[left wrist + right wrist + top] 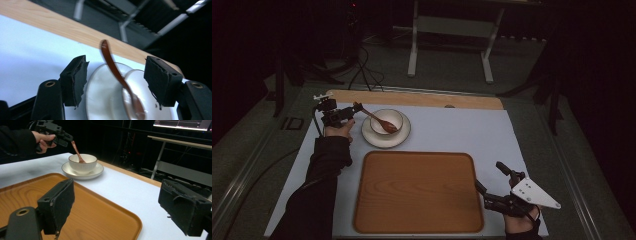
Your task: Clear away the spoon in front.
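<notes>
A brown wooden spoon (374, 118) leans in a white bowl (395, 114) on a white saucer (372, 136), its handle slanting up toward the left. My left gripper (348, 113) is open at the handle's end. In the left gripper view the spoon handle (109, 59) rises between the two jaws without touching either, above the saucer (103, 97) and bowl (146, 102). My right gripper (489, 176) is open, with nothing between its jaws, just off the right edge of the wooden tray (417, 192). The right gripper view shows the bowl (82, 163), spoon (76, 151) and left gripper (65, 139) farther off.
The tray (30, 192) lies in the middle of a white mat (452, 132), nothing on it. A strip of bare wood (422, 99) runs along the table's far edge. A metal stand (452, 30) and cables (362, 70) are on the dark floor behind.
</notes>
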`<action>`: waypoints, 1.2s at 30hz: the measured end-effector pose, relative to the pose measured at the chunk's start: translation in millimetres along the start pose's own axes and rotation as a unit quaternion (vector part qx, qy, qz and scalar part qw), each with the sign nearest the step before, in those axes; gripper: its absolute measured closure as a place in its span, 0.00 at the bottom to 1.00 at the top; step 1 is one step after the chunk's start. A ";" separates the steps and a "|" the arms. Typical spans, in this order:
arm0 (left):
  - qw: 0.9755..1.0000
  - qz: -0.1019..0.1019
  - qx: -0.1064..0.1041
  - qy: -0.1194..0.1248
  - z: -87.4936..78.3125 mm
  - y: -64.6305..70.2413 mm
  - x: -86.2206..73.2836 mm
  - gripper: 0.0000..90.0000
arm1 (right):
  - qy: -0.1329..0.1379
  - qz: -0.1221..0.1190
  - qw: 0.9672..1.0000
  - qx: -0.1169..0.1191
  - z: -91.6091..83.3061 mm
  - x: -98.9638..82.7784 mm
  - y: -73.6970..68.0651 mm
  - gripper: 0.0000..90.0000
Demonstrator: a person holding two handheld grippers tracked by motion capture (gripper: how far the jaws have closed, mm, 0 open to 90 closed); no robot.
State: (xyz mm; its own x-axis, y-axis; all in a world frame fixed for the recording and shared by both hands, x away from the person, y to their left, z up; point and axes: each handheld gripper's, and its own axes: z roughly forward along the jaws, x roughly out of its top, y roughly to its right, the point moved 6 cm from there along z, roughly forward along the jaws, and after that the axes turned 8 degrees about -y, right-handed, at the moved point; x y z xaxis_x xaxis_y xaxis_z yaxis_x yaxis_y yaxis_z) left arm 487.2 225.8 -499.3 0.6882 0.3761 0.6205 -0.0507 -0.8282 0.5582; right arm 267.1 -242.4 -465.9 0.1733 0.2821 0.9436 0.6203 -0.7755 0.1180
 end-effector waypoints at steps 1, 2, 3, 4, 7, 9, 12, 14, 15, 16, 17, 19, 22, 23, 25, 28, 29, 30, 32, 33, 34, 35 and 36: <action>1.000 -0.003 0.004 -0.002 2.6 -0.2 0.4 0.41 | 0.000 0.001 1.000 0.000 0.1 -0.1 0.2 0.15; 1.000 -0.006 0.006 -0.002 4.5 -0.4 1.0 0.42 | 0.000 0.002 1.000 0.001 0.1 -0.3 0.3 0.15; 1.000 -0.010 0.008 -0.003 7.0 -0.9 1.5 0.44 | -0.001 0.003 1.000 0.002 0.3 -0.7 0.3 0.15; 1.000 -0.016 0.010 -0.005 9.0 -2.0 1.9 0.45 | -0.001 0.002 1.000 0.002 0.5 -0.9 0.7 0.15; 1.000 -0.029 0.003 -0.004 14.1 -1.9 4.4 0.50 | -0.003 0.004 1.000 0.004 1.0 -1.6 1.0 0.15; 0.999 -0.032 0.002 -0.002 16.2 -0.5 6.6 0.55 | -0.004 0.005 1.000 0.004 1.3 -2.0 1.1 0.15; 0.999 -0.043 0.002 -0.004 19.6 0.5 7.9 0.61 | -0.005 0.006 1.000 0.005 1.8 -2.6 1.8 0.15; 0.999 -0.051 0.002 -0.006 22.1 0.0 7.9 0.63 | -0.005 0.007 1.000 0.005 2.0 -2.9 2.6 0.15; 0.999 -0.051 0.003 -0.007 23.4 -0.5 7.8 0.64 | -0.005 0.007 1.000 0.005 1.9 -3.0 2.8 0.15; 0.998 -0.055 -0.003 -0.008 24.8 -0.3 7.6 0.65 | -0.005 0.008 1.000 0.005 1.9 -3.0 2.9 0.15; 0.998 -0.057 -0.002 -0.008 25.7 -0.8 7.4 0.65 | -0.005 0.008 1.000 0.006 1.8 -3.0 2.9 0.15; 0.998 -0.059 -0.004 -0.008 27.0 -0.4 6.7 0.69 | -0.006 0.007 1.000 0.006 1.9 -3.2 3.0 0.15; 0.998 -0.062 -0.001 -0.007 27.2 -0.9 6.2 0.76 | -0.006 0.008 1.000 0.005 1.8 -3.3 3.2 0.15; 0.998 -0.062 -0.001 -0.007 27.2 -0.9 6.2 0.76 | -0.006 0.008 1.000 0.005 1.8 -3.2 3.4 0.15; 0.998 -0.061 0.007 0.000 24.7 0.0 6.6 0.85 | -0.006 0.007 1.000 0.005 1.8 -3.1 3.5 0.15; 0.998 -0.068 0.006 0.000 24.4 0.7 7.0 0.89 | -0.006 0.008 1.000 0.006 2.2 -3.1 3.5 0.15; 0.997 -0.079 0.001 0.003 23.9 1.4 8.0 0.89 | -0.005 0.007 1.000 0.005 2.2 -2.7 3.3 0.15; 0.997 -0.077 0.001 0.003 23.3 2.6 8.8 0.90 | -0.005 0.007 1.000 0.005 2.2 -2.5 3.3 0.15; 0.997 -0.074 0.002 0.008 22.0 4.2 10.0 0.92 | -0.005 0.006 1.000 0.004 2.2 -2.5 3.2 0.15; 0.997 -0.071 0.001 0.014 19.3 8.2 12.9 0.92 | -0.006 0.007 1.000 0.005 2.3 -2.6 3.3 0.15; 0.997 -0.071 0.001 0.014 19.3 8.2 12.9 0.93 | -0.006 0.007 1.000 0.005 2.3 -2.6 3.3 0.15; 0.998 -0.069 0.001 0.015 17.8 10.4 14.4 0.93 | -0.005 0.007 1.000 0.004 2.3 -2.4 3.7 0.15; 0.998 -0.065 0.006 0.016 16.7 12.6 15.6 0.93 | -0.005 0.007 1.000 0.004 2.3 -2.4 3.7 0.15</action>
State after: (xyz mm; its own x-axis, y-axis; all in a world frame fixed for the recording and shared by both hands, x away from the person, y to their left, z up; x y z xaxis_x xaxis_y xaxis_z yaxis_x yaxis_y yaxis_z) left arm 509.4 214.2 -491.8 0.6649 0.4940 0.5602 0.0468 -0.7761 0.6289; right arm 270.7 -244.6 -468.5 0.1887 0.2771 0.9421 0.6238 -0.7748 0.1029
